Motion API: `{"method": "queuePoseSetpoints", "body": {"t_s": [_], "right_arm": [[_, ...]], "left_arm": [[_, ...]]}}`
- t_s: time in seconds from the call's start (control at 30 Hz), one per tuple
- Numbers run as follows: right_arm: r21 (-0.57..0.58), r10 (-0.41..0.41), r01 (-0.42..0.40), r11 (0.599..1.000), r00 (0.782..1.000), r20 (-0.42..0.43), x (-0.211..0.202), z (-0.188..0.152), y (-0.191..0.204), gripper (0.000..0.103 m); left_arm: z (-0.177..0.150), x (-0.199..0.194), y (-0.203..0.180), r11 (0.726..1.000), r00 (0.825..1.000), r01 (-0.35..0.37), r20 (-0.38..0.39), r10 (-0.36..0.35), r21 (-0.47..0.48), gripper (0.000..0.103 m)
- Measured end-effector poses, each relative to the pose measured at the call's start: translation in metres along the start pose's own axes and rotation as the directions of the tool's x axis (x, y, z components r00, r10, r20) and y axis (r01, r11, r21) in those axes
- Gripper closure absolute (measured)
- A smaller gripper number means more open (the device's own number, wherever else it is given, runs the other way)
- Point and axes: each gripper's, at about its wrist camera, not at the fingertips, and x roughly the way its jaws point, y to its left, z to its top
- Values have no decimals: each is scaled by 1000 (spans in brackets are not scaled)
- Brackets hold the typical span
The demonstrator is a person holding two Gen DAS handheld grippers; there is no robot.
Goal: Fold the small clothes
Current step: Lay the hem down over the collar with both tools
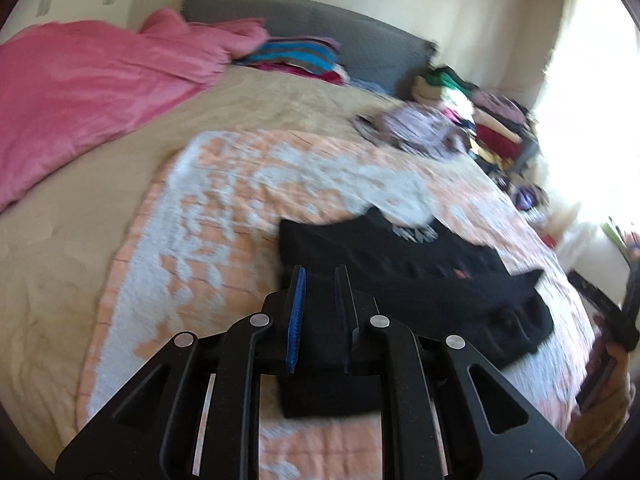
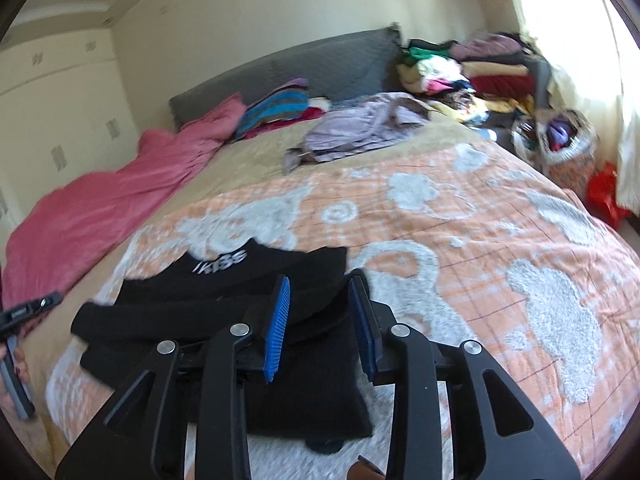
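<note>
Black knit is what you are working: the top (image 2: 224, 320) lies on the peach-and-white quilt (image 2: 500, 240) near the foot of the bed, partly folded, with its white lettering facing up at the far edge and one sleeve laid across the body toward your left side. The folds look loose and uneven, so judge this as mid-fold, not finished.

Your left gripper (image 1: 320, 284) hangs over the near left part of the top (image 1: 400, 276), jaws a little apart with black cloth showing between them. Whether they pinch that cloth or only hover above it, you cannot tell from here. Your right gripper (image 2: 320, 292) sits over the near right corner, jaws clearly apart and holding nothing. Both views are blurred, so treat fine detail with caution.

The likely next move is to take the near hem with both grippers and carry it up toward the lettering, halving the length. That calls for a low approach at each near corner, jaws closing on all layers at once so the tucked sleeve does not slide out. Keep the two grippers level as you lift, or the knit will skew and bunch.

Further up the bed lie a pink duvet (image 2: 100, 208), a striped stack (image 2: 276, 112) and a lilac garment (image 2: 360, 124), well apart from your work.
</note>
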Motion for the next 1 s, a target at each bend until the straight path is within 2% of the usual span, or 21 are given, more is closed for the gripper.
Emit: {"method": "queuePoseSetpoints", "body": {"t_s": [0.07, 0.2, 0.3, 0.47, 0.6, 1.0], "right_arm": [[-38, 19, -20, 999, 1000, -20, -1, -5, 12, 75], [-85, 67, -74, 994, 995, -80, 2, -20, 33, 75], [-128, 72, -90, 988, 988, -138, 11, -34, 49, 75], [-177, 14, -52, 983, 978, -210, 30, -51, 61, 75], [-221, -67, 9, 975, 965, -255, 57, -60, 63, 75], [-191, -73, 24, 981, 964, -255, 102, -38, 53, 75]], "left_arm": [[-11, 3, -15, 998, 998, 47, -37, -46, 34, 96], [-37, 15, -40, 990, 991, 74, -119, -60, 117, 95], [-55, 28, -47, 987, 986, 56, -165, -32, 148, 95], [-73, 48, -50, 979, 976, 10, -214, 35, 204, 95], [-73, 58, -50, 971, 974, -30, -211, 82, 238, 95], [-38, 77, -47, 974, 980, -52, -177, 92, 222, 95]]}}
